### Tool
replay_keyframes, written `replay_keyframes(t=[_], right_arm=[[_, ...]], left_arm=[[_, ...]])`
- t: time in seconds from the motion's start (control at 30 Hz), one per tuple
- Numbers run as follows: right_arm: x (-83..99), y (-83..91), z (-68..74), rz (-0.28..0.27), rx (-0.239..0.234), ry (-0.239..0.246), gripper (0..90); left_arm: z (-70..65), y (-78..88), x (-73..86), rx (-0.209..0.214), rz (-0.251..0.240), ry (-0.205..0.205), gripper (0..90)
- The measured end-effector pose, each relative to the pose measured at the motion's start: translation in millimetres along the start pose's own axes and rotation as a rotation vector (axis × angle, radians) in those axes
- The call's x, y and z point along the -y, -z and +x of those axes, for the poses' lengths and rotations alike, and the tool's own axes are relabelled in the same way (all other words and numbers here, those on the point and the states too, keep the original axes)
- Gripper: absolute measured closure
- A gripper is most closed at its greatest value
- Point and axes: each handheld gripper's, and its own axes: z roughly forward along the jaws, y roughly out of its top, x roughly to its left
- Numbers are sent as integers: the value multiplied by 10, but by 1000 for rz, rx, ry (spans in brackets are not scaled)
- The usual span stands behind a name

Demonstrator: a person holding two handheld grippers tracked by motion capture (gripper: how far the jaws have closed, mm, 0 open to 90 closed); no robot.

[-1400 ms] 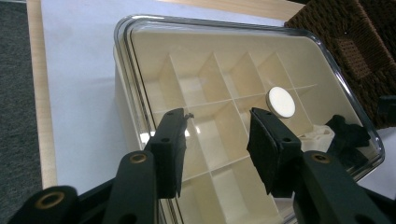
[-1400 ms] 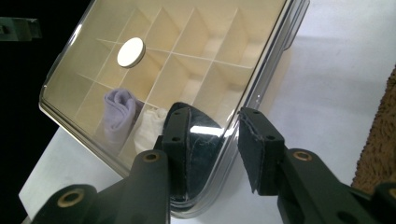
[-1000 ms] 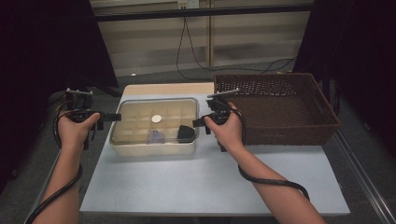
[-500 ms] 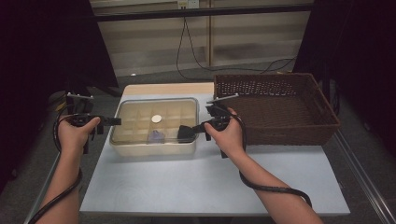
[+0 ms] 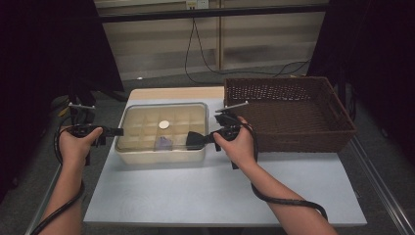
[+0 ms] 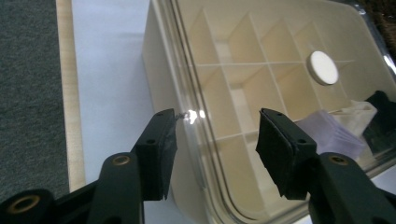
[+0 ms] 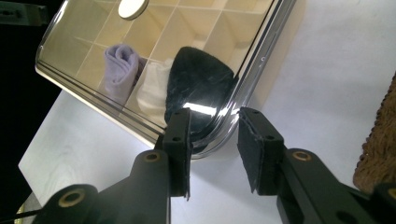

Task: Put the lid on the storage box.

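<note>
On the white table [image 5: 205, 191], both half-open claws, left [image 6: 215, 140] just widening, right [image 7: 215, 140], straddle the lidded box's [image 5: 161, 128] rim ungripped.

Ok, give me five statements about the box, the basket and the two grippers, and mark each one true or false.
1. The compartment box has a clear lid on it. True.
2. The wicker basket stands to the left of the box. False: in the high view it stands to the right of it.
3. A white round disc sits near the middle of the lid. True.
4. The left gripper is clamped on the disc. False: its jaws have just been opening and stand apart at the box's edge, pressing on nothing.
5. A folded lilac cloth lies in the box beside a black item. True, with something white between them.
</note>
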Motion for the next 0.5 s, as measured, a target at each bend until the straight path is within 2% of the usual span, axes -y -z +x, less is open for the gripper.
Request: replay_keyframes(t=[0.13, 0.23, 0.33, 0.37, 0.5], right_arm=[[13, 4, -3, 7, 5, 0, 651], [21, -10, 3, 11, 6, 4, 642], [31, -20, 4, 21, 6, -4, 635], [33, -22, -2, 21, 1, -6, 636], [37, -33, -19, 24, -7, -12, 636]], left_arm=[[25, -60, 8, 6, -1, 19, 459], [23, -92, 7, 16, 9, 16, 487], [9, -117, 11, 5, 29, 16, 546], [6, -125, 13, 4, 17, 24, 561], [24, -99, 19, 6, 23, 27, 596]])
